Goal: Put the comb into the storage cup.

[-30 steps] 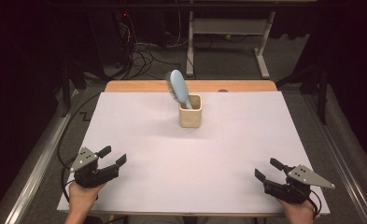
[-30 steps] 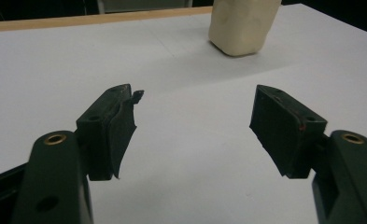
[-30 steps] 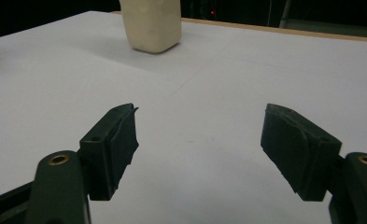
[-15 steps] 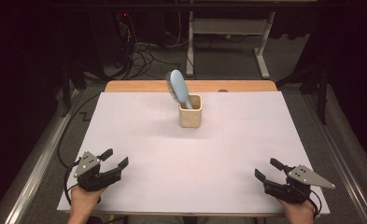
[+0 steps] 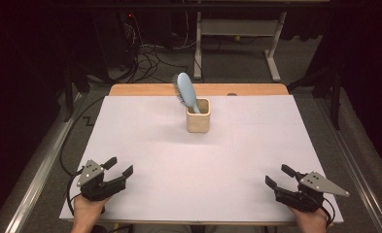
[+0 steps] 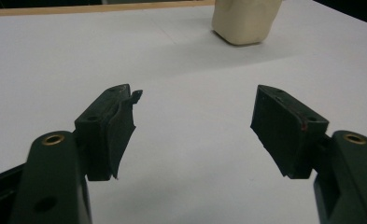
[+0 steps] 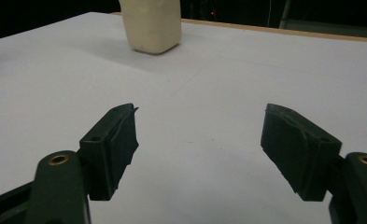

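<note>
Each black claw (image 5: 119, 171) (image 5: 277, 177) carries a grey three-cornered plate with screws and brass-ringed holes on its arms.

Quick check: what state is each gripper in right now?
Left gripper: open, holding nothing, over the white table.
Right gripper: open, holding nothing.

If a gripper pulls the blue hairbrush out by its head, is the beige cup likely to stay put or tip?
The cup may well tip: the hairbrush leans left, its wide head standing well above the rim, so a sideways pull would lever on it. The cup looks small and probably light. Its flat base on the white table cover should help against a straight upward pull.
</note>
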A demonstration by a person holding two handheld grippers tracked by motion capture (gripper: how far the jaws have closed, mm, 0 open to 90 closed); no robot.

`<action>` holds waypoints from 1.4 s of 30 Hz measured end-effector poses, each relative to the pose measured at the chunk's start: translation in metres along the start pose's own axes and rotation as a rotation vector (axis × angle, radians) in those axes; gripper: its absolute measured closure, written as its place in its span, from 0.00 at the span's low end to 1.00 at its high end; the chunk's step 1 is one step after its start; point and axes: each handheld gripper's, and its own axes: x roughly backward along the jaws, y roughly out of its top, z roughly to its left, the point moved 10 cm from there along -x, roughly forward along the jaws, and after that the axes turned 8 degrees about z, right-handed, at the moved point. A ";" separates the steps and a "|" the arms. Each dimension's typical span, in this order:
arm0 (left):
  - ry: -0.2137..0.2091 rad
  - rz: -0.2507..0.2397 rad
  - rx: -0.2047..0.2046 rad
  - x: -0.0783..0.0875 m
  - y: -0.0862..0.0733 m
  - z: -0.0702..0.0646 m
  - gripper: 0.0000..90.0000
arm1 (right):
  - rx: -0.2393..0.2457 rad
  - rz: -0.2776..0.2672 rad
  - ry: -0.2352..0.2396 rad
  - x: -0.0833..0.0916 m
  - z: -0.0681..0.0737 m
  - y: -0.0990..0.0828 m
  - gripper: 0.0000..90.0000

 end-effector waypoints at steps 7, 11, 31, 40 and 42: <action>0.005 -0.001 -0.001 -0.001 -0.002 0.000 0.34 | 0.000 0.003 0.001 0.000 0.000 0.000 0.30; 0.006 -0.006 0.008 -0.001 -0.003 0.001 0.33 | 0.000 0.002 0.000 0.000 0.000 0.000 0.30; 0.014 0.008 0.033 -0.004 -0.013 0.006 0.33 | 0.002 0.011 -0.003 -0.001 0.000 -0.001 0.31; 0.019 0.023 0.031 -0.005 -0.017 0.007 0.33 | 0.002 0.010 -0.002 -0.001 0.000 -0.001 0.31; 0.021 0.031 0.027 -0.007 -0.019 0.007 0.33 | 0.002 0.010 -0.001 -0.001 0.000 -0.001 0.31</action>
